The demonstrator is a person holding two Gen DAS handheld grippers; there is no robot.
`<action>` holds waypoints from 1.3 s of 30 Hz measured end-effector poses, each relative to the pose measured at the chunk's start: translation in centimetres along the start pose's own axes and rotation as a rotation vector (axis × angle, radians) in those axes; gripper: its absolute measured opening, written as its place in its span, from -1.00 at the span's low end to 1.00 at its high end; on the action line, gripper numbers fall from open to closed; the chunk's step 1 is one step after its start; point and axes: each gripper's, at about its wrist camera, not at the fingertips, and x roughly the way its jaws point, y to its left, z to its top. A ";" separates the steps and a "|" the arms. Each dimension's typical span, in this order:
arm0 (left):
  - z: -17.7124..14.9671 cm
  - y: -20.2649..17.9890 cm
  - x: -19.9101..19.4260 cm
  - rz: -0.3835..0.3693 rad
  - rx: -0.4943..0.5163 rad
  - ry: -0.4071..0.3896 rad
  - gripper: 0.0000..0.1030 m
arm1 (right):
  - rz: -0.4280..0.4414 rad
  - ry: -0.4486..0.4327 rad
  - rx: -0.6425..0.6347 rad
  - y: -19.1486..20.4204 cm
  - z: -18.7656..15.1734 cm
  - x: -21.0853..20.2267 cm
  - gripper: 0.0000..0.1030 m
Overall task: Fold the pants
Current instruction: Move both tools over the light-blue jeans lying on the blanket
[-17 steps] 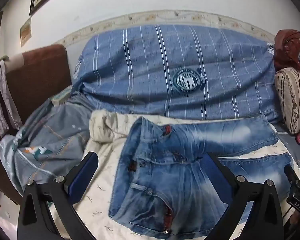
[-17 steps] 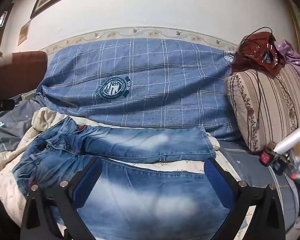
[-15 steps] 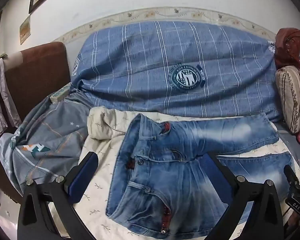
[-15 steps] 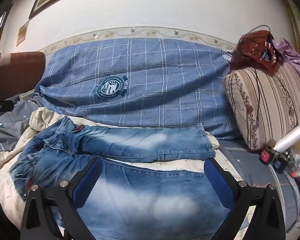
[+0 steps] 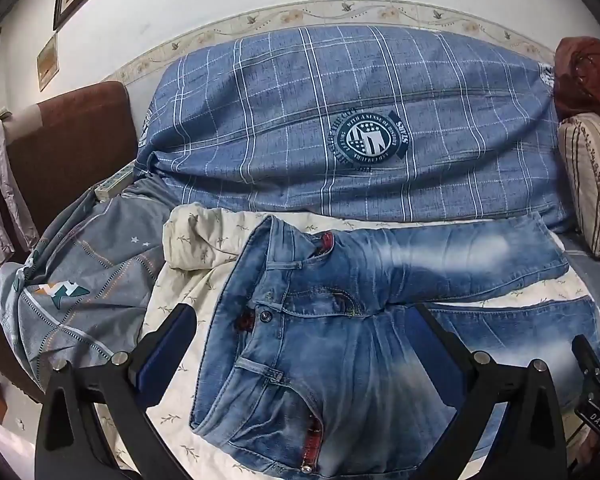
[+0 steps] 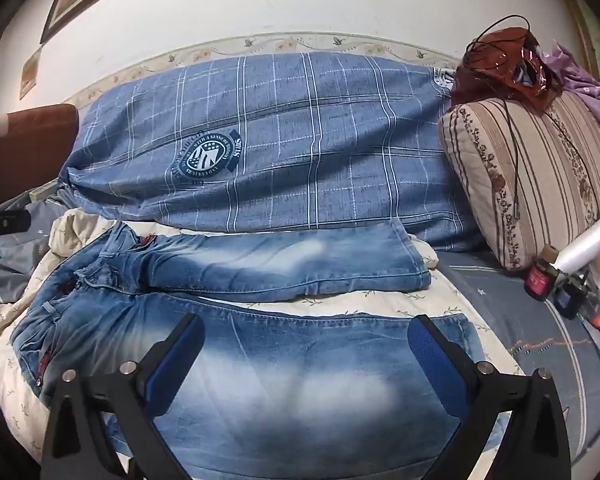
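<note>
- The left gripper (image 5: 300, 344) has its fingers (image 5: 168, 356) spread wide and holds nothing.
- Between and just beyond those fingers lies the waist end of the jeans (image 5: 324, 344), front side up, with the metal button (image 5: 265, 315) a little ahead of the fingers' gap, toward the left finger.
- The jeans lie flat on a cream leaf-print sheet (image 5: 188, 280) on the bed; one leg runs off to the right ahead of the right finger, and the other leg lies nearer, passing behind that finger.
- Beyond the left finger a grey patterned cover (image 5: 80, 280) is bunched up beside the sheet.
- Far ahead of both fingers a blue plaid blanket (image 5: 340, 120) with a round crest leans against the wall.
- The right gripper (image 6: 306, 352) also has its fingers (image 6: 436, 356) spread apart, empty, hovering over the nearer jeans (image 6: 300, 380) leg, which fills the gap between them.
- Just ahead of these fingers a strip of the sheet separates the two legs; the farther leg lies ahead, its hem ending slightly beyond the right finger.
- Further right of the right finger stands a striped floral cushion (image 6: 532, 176) with a reddish-brown bag (image 6: 504, 60) on top of it.
</note>
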 end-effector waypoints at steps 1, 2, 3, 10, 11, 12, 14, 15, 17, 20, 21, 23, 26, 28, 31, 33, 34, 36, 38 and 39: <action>0.6 0.0 0.0 -0.002 0.004 0.010 1.00 | 0.003 0.004 0.003 0.0 0.0 0.0 0.99; 0.7 -0.2 0.1 -0.004 0.008 0.015 1.00 | 0.004 0.007 0.005 0.0 0.0 0.1 0.99; 0.4 -0.4 0.2 -0.009 0.010 0.015 1.00 | 0.003 0.009 0.006 0.0 -0.1 0.1 0.99; 1.4 -1.8 0.2 -0.014 0.016 0.015 1.00 | 0.001 0.012 0.025 -0.2 0.0 0.1 0.99; 1.6 -1.9 0.3 -0.016 0.021 0.019 1.00 | 0.001 0.014 0.028 -0.3 0.0 0.1 0.99; 1.5 -2.1 0.4 -0.020 0.025 0.022 1.00 | 0.001 0.017 0.032 -0.4 0.0 0.2 0.99; 1.5 -2.4 0.6 -0.020 0.029 0.027 1.00 | 0.001 0.022 0.035 -0.4 0.0 0.3 0.99; 1.5 -2.4 0.8 -0.020 0.030 0.030 1.00 | 0.002 0.022 0.036 -0.4 -0.1 0.3 0.99; 1.5 -2.5 1.0 -0.020 0.030 0.035 1.00 | 0.003 0.022 0.039 -0.4 0.0 0.4 0.99; 1.2 -2.7 1.6 -0.019 0.032 0.048 1.00 | -0.008 0.035 0.032 -0.3 -0.1 0.7 0.99; 0.9 -2.8 1.9 -0.021 0.032 0.059 1.00 | -0.009 0.044 0.034 -0.2 -0.2 0.9 0.99; 0.6 -3.3 2.4 -0.024 0.038 0.076 1.00 | -0.008 0.072 0.038 -0.1 -0.4 1.4 0.99; -0.2 -4.0 3.0 -0.031 0.057 0.101 1.00 | -0.027 0.103 0.020 0.3 -0.6 2.1 0.99; -0.6 -4.6 3.4 -0.037 0.069 0.115 1.00 | -0.041 0.116 0.000 0.6 -0.8 2.3 0.99; -0.7 -5.3 3.4 -0.042 0.081 0.118 1.00 | -0.049 0.127 -0.014 0.7 -1.0 2.5 0.99; -0.7 -5.6 3.3 -0.046 0.087 0.116 1.00 | -0.062 0.141 -0.019 0.7 -1.0 2.7 0.99; -0.7 -5.7 3.2 -0.048 0.088 0.116 1.00 | -0.066 0.149 -0.022 0.7 -1.0 2.8 0.99; -0.6 -5.9 3.3 -0.049 0.096 0.118 1.00 | -0.074 0.162 -0.026 0.7 -1.0 3.0 0.99; -0.7 -6.4 3.5 -0.051 0.106 0.124 1.00 | -0.080 0.170 -0.027 0.6 -1.0 3.1 0.99; -0.7 -6.5 3.5 -0.052 0.109 0.127 1.00 | -0.085 0.175 -0.026 0.5 -1.0 3.1 0.99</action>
